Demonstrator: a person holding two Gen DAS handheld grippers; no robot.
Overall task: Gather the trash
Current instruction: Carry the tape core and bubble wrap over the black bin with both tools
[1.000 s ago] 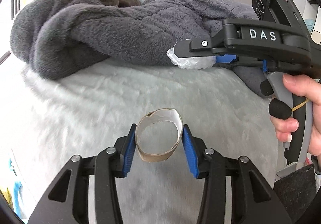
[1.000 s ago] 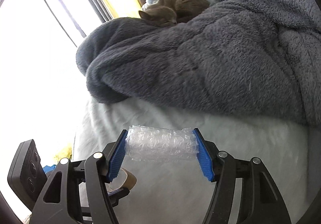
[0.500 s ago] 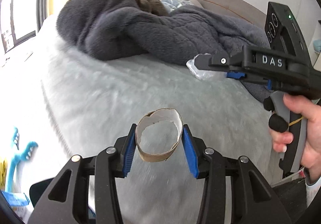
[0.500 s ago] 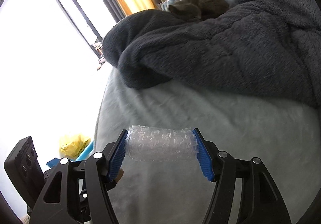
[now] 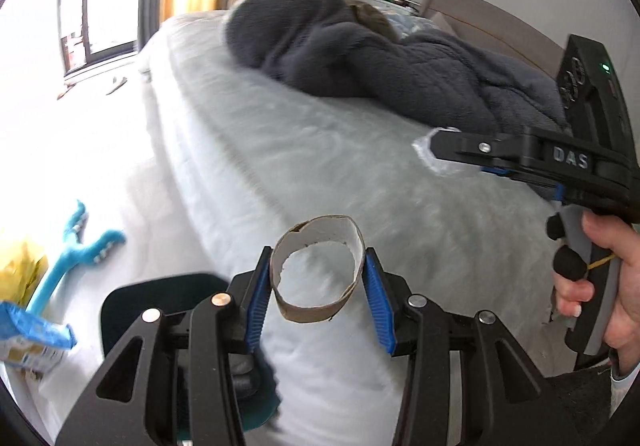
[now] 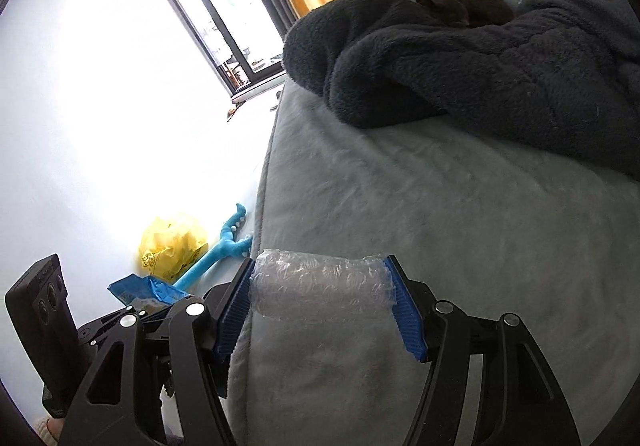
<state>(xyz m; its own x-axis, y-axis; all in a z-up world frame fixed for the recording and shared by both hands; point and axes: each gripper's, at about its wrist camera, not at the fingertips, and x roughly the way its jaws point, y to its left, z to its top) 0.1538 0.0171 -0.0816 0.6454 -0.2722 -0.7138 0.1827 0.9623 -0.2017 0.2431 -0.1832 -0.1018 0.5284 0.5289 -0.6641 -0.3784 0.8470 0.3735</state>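
Observation:
My left gripper [image 5: 316, 282] is shut on a torn cardboard tube ring [image 5: 318, 304] and holds it in the air over the near edge of the bed. My right gripper [image 6: 324, 298] is shut on a roll of clear bubble wrap [image 6: 320, 288]. In the left wrist view the right gripper [image 5: 452, 152] shows from the side at the right, with the bubble wrap [image 5: 428, 154] poking out of its tip. A dark round bin [image 5: 160, 298] sits on the floor below my left gripper, partly hidden by it.
A pale fluffy bed [image 6: 440, 206] fills the view, with a dark grey blanket [image 6: 480, 74] and a sleeping cat [image 6: 464, 6] at its far side. On the floor lie a yellow bag [image 6: 172, 246], a blue toy [image 6: 218, 254] and a blue packet [image 6: 140, 288].
Both grippers have swung left, away from the bed's middle toward its left edge, still holding their items. The floor, the toy, the bags and the bin have come into view.

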